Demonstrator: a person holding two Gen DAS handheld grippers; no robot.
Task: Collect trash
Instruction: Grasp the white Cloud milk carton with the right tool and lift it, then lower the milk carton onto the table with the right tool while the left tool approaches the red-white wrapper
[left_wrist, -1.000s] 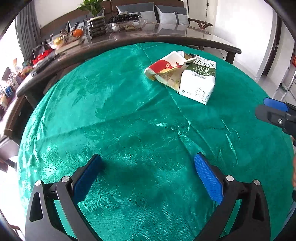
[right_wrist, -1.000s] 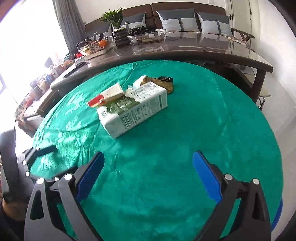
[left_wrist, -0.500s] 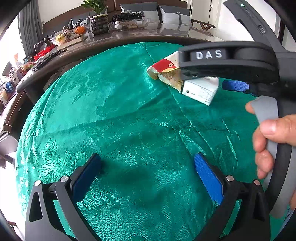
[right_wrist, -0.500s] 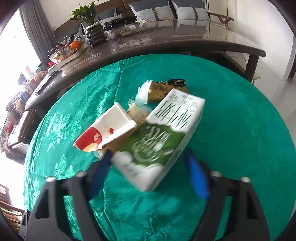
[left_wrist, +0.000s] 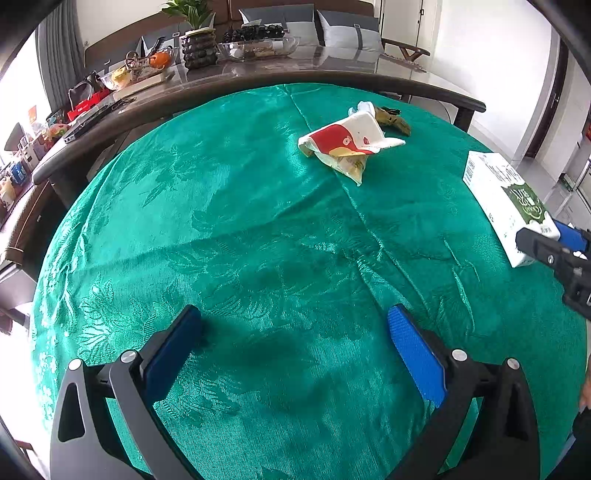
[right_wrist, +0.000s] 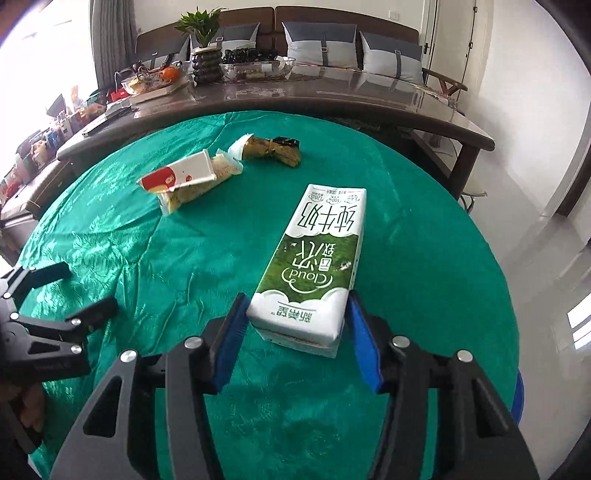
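Milk has moved: half a second ago the milk carton (right_wrist: 314, 266) lay tipped against the red and white wrapper (right_wrist: 181, 175), and now it lies flat by itself, nearer the edge of the green tablecloth (right_wrist: 166, 258). The right gripper (right_wrist: 295, 325) has one blue pad on each side of the carton's near end. Its jaws are opening. The left pad looks to be just touching the carton's corner, and a thin gap shows at the right pad, so the carton lies on the cloth more than it is squeezed.

Off to the left, the left gripper (left_wrist: 295, 332) hangs over bare green cloth with its blue pads (left_wrist: 413, 354) wide apart and nothing between them. It has stayed in the same spot the whole second.

Farther out, near the middle of the round table, the red and white wrapper lies on top of a yellowish clear bag (right_wrist: 192, 192). Just behind them is a crumpled brown and gold wrapper (right_wrist: 273, 149). All three are well apart from the carton.

Past the round table stands a long dark table (right_wrist: 332, 99) with a potted plant (right_wrist: 203, 48), a glass bowl (right_wrist: 255, 66) and other small things. Behind it is a sofa with grey cushions (right_wrist: 317, 44).
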